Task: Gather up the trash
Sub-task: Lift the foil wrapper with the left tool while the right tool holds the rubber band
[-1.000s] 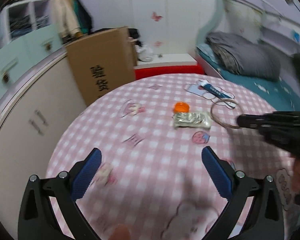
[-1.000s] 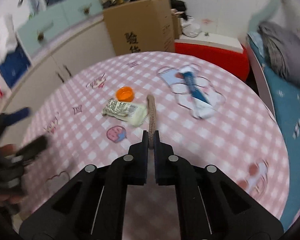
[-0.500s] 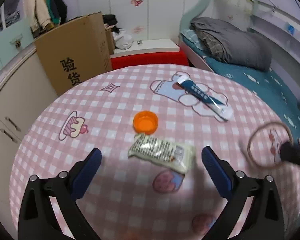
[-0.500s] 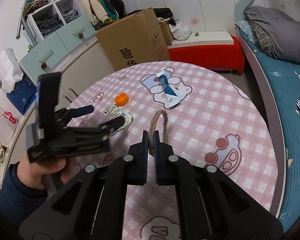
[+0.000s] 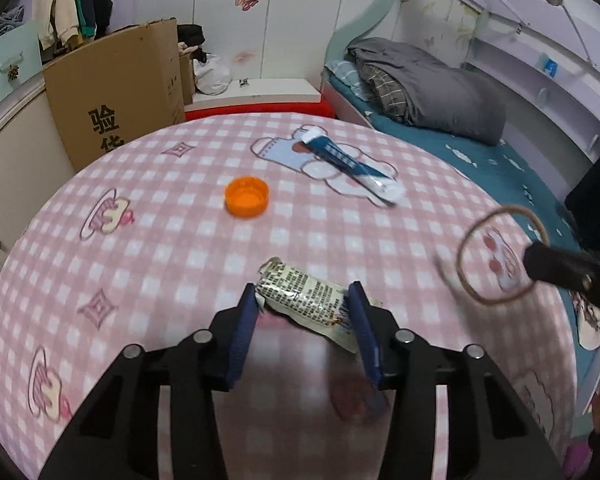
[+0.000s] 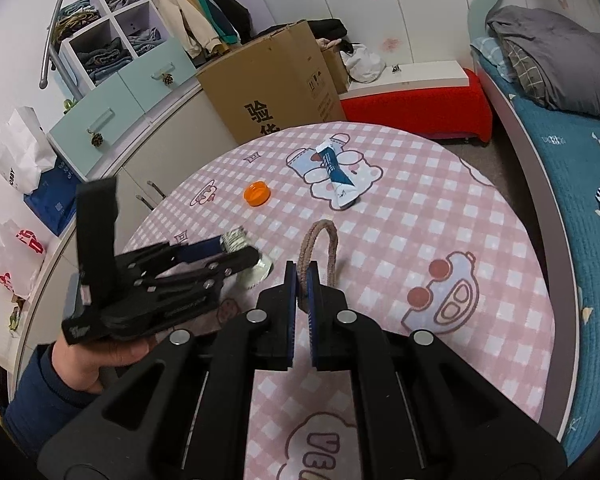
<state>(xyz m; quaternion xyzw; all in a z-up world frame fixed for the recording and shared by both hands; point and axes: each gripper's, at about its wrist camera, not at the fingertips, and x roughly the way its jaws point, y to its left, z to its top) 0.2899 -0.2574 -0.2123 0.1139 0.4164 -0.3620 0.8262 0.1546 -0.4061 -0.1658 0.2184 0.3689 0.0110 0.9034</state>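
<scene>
On table (image 5: 180,248) — one cap (image 5: 247,196), one tube (image 5: 350,166), one wrapper (image 5: 300,304).

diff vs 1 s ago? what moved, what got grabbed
The left gripper advanced across the table and narrowed from wide open to bracket the snack wrapper; whether it already pinches is unclear. The right gripper stayed shut on the hair tie, carrying it rightward, off the cloth. The orange cap and toothpaste tube haven't moved.
</scene>
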